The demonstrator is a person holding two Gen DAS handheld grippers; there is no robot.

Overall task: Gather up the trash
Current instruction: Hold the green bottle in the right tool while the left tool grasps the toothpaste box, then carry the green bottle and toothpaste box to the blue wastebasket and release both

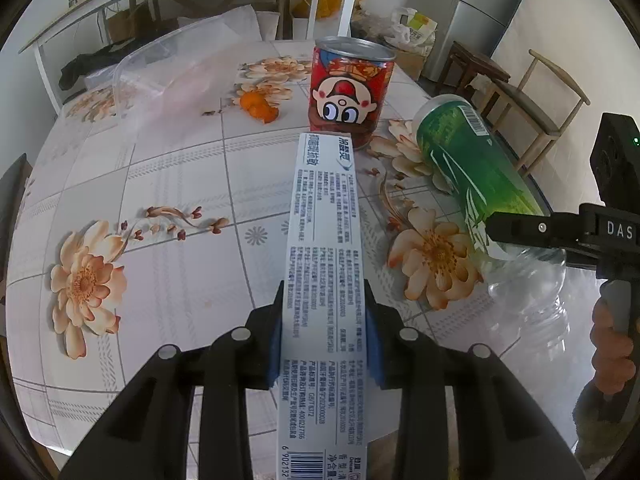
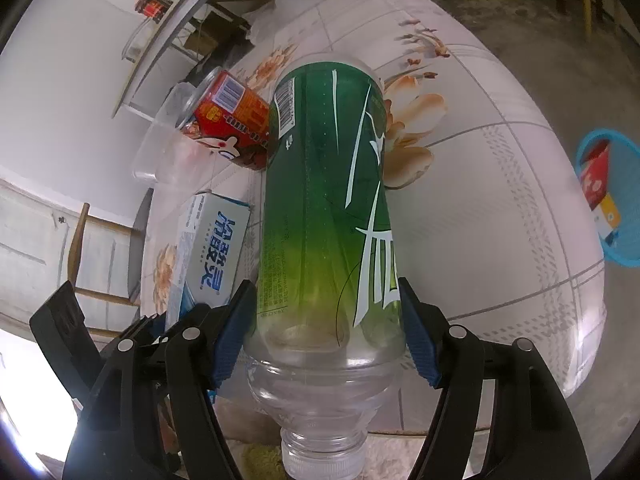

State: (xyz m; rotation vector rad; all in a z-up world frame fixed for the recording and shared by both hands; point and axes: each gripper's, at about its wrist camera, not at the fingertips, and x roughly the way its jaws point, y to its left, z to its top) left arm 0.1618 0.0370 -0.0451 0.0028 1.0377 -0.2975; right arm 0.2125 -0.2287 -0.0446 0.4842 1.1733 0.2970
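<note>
Trash is in both my tools. My left gripper (image 1: 326,336) is pinching a long white-and-blue box (image 1: 320,280) across its narrow width, the blue pads (image 1: 277,344) pressed flat against its two sides, so the gap is only as wide as the box. It sticks straight out ahead of the fingers, barcode end toward the camera, far end reaching to just in front of a red can (image 1: 348,92) that stands upright on the table (image 1: 160,200).

My right gripper (image 2: 326,336) is spread much wider and clamped on a green bottle (image 2: 328,208), gripping it low on the label where the clear shoulder begins. The cap end points back toward the camera, the base away. In the left view the bottle is tilted, and I cannot tell whether it touches the table.

In the right view the box (image 2: 208,256) lies just left of the bottle, with the can (image 2: 236,132) beyond it and a clear tub (image 2: 168,148) beside the can. A piece of orange peel (image 1: 258,106) lies on the table left of the can, near a clear plastic bag (image 1: 168,76). Off the table edge sits a blue basket (image 2: 624,208) with a few packets in it.
</note>
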